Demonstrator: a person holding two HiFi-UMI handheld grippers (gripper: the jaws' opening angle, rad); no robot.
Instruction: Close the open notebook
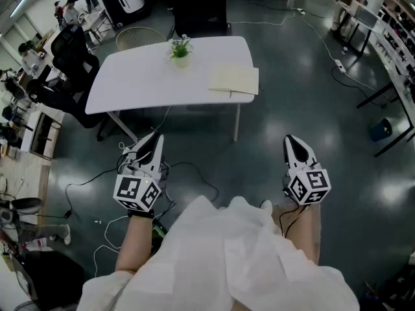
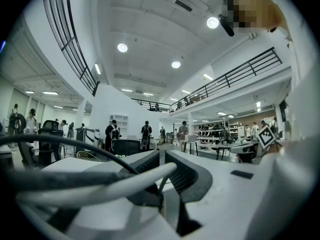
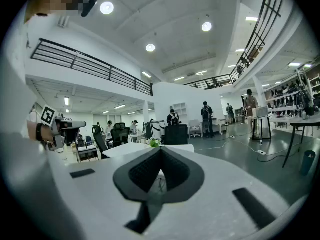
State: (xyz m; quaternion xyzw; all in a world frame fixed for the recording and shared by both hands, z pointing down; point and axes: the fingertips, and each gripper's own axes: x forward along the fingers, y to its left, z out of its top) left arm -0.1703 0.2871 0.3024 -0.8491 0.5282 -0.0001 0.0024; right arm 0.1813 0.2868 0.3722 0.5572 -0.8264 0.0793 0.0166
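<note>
The open notebook (image 1: 234, 81) is lying flat on the white surface (image 1: 142, 76), close to its near right corner and well to the right of the small potted plant (image 1: 181, 49). Its spread pages are running roughly across the view, tilted slightly, and the fold seems to be pointing away from the person, though that is hard to make out.

The person is standing back on the floor (image 1: 363, 193), holding both tools low and level, well apart from the surface. The left hand-held gripper (image 1: 155, 138) is showing its jaws pressed together with nothing in them, and the right hand-held gripper (image 1: 290, 140) is likewise shut and empty.

The notebook is sitting ahead and between the two, somewhat nearer the right one. Closing it is likely calling for a step forward first, with the right side leading.
</note>
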